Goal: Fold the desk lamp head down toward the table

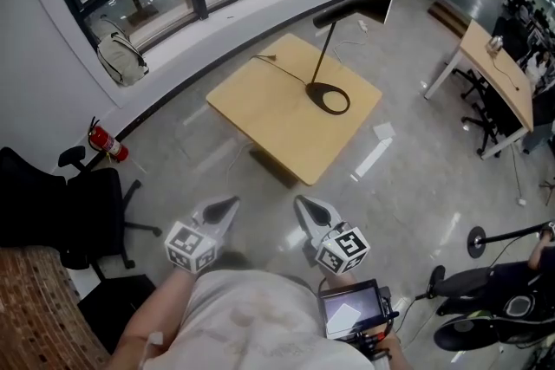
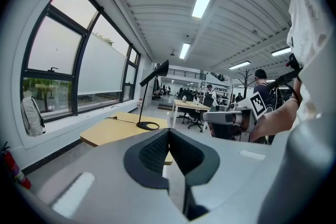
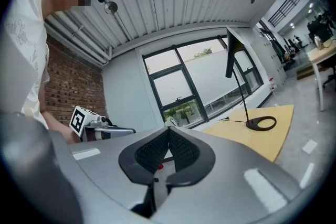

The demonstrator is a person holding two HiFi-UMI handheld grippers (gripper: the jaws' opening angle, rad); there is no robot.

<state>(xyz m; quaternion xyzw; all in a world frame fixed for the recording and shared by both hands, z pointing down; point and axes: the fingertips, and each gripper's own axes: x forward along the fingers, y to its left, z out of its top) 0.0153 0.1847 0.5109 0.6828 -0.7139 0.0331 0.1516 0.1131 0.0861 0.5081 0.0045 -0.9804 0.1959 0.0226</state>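
A black desk lamp stands on a light wooden table (image 1: 277,121), its ring base (image 1: 329,97) near the table's right corner. A thin stem rises to the raised bar head (image 1: 354,9). The same lamp shows in the left gripper view, its base (image 2: 147,125) on the table and its head (image 2: 154,73) up high, and in the right gripper view with base (image 3: 261,123) and head (image 3: 234,53). My left gripper (image 1: 231,205) and right gripper (image 1: 303,205) hover over the floor, well short of the table. Both are shut with nothing between the jaws.
A black office chair (image 1: 61,208) and a red fire extinguisher (image 1: 109,143) are at the left. A backpack (image 1: 120,56) lies on the window ledge. A second desk (image 1: 500,74) with chairs stands at the right. A cable (image 1: 282,68) runs across the table from the lamp.
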